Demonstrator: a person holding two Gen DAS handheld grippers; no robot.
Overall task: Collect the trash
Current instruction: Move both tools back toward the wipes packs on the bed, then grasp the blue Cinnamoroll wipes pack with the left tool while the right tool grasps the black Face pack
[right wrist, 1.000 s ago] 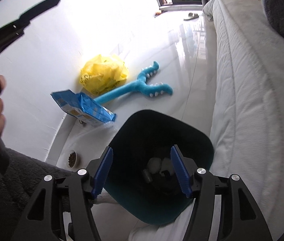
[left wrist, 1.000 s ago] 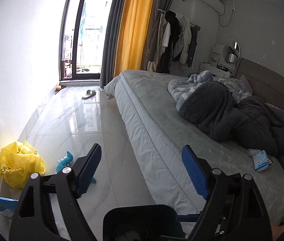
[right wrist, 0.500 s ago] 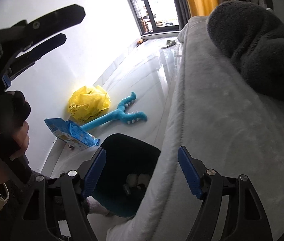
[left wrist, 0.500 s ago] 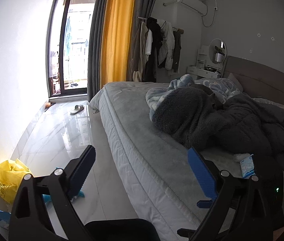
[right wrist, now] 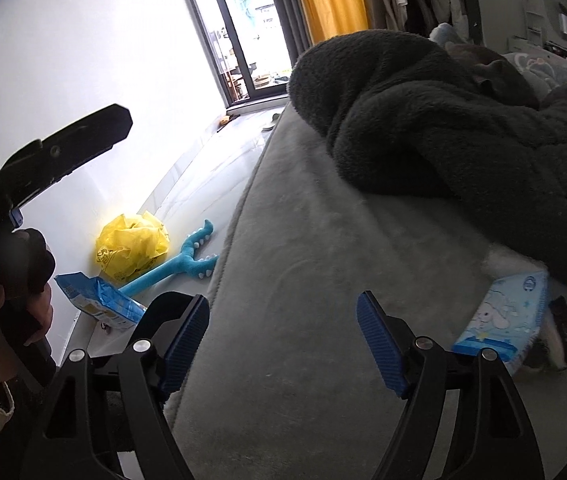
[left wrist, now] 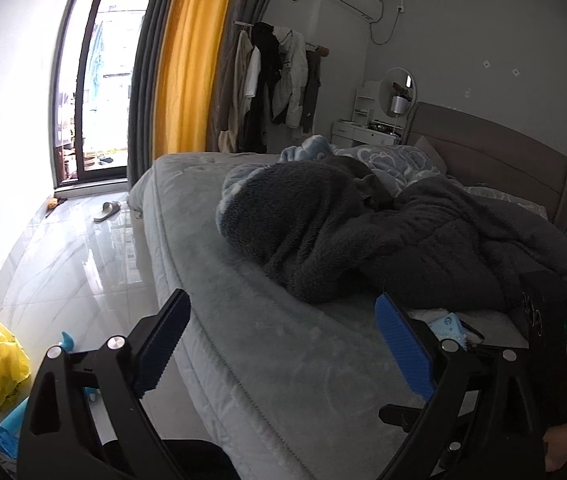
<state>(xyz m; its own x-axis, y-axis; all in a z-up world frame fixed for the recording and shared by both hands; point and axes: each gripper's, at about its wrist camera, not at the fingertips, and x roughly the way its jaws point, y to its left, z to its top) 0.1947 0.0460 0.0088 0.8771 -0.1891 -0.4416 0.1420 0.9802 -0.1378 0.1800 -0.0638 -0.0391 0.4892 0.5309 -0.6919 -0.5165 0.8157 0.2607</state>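
Trash on the floor first, far left by the white wall: a crumpled yellow plastic bag (right wrist: 133,246), a blue snack packet (right wrist: 97,300) just in front of it, and a blue toy claw (right wrist: 181,262) lying beside both. Next over, the left gripper (left wrist: 283,346) hangs above the edge of the grey bed (left wrist: 283,360) with its jaws spread wide and nothing between them. The right gripper (right wrist: 283,344) is over the mattress too; its jaws have just been opening and are empty. Further right, a blue tissue pack (right wrist: 503,320) sits on the bed, tucked against the near edge of the dark fleece blanket (right wrist: 443,128).
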